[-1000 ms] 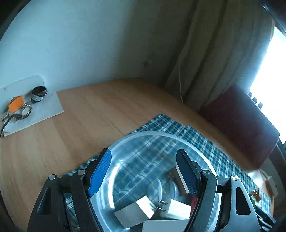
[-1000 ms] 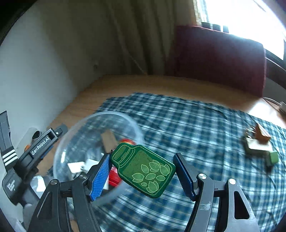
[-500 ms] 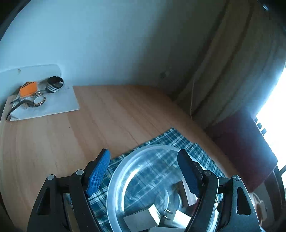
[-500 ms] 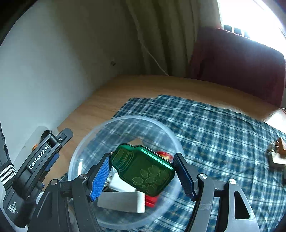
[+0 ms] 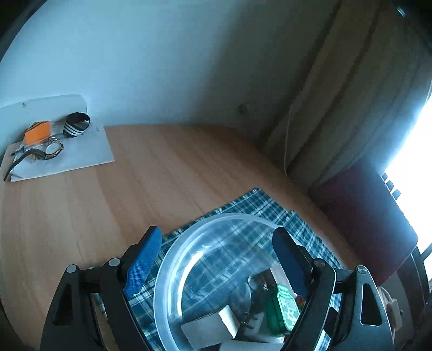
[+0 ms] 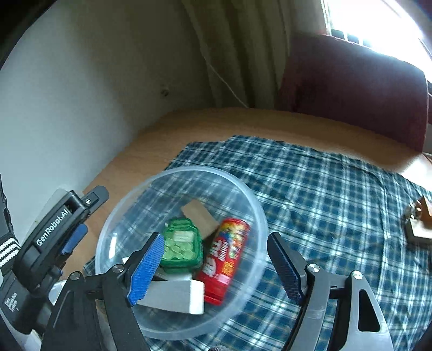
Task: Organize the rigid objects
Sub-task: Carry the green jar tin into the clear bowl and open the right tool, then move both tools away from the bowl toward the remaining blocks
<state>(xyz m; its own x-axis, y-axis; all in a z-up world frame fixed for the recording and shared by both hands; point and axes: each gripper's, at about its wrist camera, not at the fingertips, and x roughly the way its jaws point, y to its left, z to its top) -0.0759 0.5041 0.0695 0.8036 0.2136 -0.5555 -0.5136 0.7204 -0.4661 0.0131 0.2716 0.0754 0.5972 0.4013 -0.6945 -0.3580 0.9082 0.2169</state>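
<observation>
The right gripper (image 6: 216,266) hangs empty above the clear bowl (image 6: 251,199), jaws spread wide, likely having let go. The green jar-shaped tin (image 6: 182,245) lies flat inside, long axis toward the table's far edge, cap end away. The left gripper (image 5: 217,260), also spread and empty, flanks the bowl's rim near the checked cloth's (image 6: 324,189) left edge

Pale wall (image 5: 162,54), beige curtains (image 6: 243,54), maroon chair (image 6: 351,94), bright window (image 6: 378,21), wooden table (image 5: 135,189).
</observation>
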